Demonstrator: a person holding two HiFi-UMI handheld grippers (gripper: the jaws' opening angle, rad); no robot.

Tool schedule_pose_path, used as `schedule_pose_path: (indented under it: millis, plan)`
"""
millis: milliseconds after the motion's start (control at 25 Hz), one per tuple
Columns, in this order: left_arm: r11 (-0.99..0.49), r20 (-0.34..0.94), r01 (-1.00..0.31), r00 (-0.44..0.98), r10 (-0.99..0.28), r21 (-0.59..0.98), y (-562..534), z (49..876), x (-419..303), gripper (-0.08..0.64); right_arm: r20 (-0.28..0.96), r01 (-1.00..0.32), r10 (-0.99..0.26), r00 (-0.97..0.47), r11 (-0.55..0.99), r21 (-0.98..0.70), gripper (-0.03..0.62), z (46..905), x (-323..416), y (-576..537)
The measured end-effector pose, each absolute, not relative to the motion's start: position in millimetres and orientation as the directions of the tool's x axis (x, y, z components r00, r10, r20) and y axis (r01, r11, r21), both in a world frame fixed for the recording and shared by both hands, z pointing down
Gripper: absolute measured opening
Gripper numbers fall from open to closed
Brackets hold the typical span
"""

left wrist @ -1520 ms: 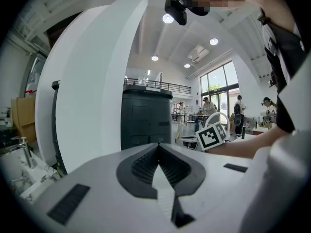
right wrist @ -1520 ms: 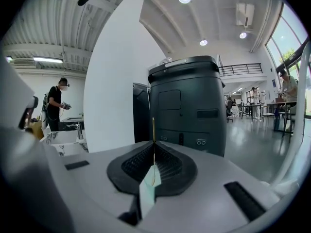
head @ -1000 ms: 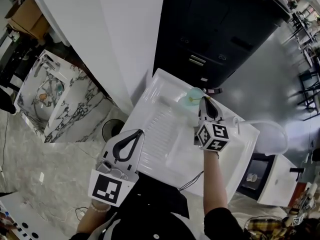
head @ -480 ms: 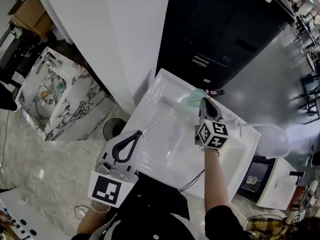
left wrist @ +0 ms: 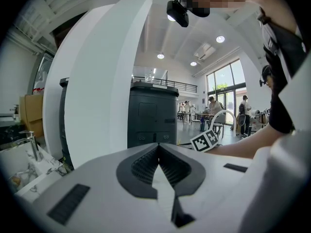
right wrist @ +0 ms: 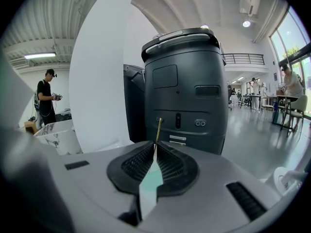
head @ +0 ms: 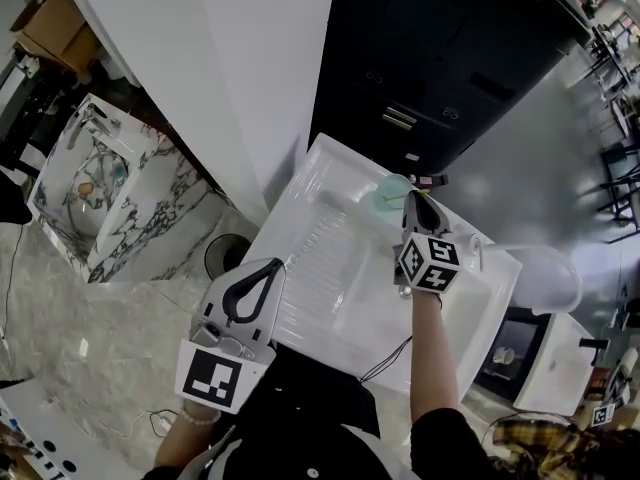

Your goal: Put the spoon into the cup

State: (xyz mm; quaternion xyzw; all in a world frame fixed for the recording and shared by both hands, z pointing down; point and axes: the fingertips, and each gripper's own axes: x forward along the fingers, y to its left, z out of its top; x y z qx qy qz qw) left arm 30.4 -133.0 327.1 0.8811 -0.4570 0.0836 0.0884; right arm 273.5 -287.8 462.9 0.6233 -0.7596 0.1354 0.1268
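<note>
1. Two grippers show over a white ribbed tabletop (head: 330,258) that stands against a dark cabinet (head: 440,78)
2. The right gripper (head: 415,200) points down at the far edge of the tabletop, its tip just at the pale green cup (head: 388,194)
3. In the right gripper view its jaws are pressed together on a thin gold spoon (right wrist: 158,129), whose handle rises upright from the tips; the spoon's lower end is hidden
4. The cup's green (right wrist: 149,181) shows through the narrow slot behind the closed tips, directly under the right gripper (right wrist: 155,145)
5. The left gripper (head: 268,268) hangs at the near edge of the tabletop, well apart from the cup
6. In its own view the left gripper (left wrist: 159,147) has its jaws closed tip to tip with nothing between them
</note>
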Motion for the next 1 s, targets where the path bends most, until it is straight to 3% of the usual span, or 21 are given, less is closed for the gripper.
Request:
schedule_pose_path:
  millis: [280,600,1000]
  plan:
    - [-0.562,0.232,-0.823,0.564,-0.793,0.081,-134.8,328.9,26.1,0.002,0.385,-0.992,-0.914,-0.130,0.122,-0.043,0.022,469.9,285.3,-291.3]
    - [-0.564,0.228,-0.822,0.566,-0.792,0.081,-133.9,327.8,26.7,0.002,0.403,-0.991,-0.906,-0.129,0.106,-0.078,0.114,475.4,290.7,-288.9]
    - [-0.595,0.245,-0.800,0.593,-0.767,0.073,-129.4,331.4,29.5,0.002,0.374,-0.988,-0.918,-0.130,0.089,-0.124,0.147,472.3,288.0,-271.9]
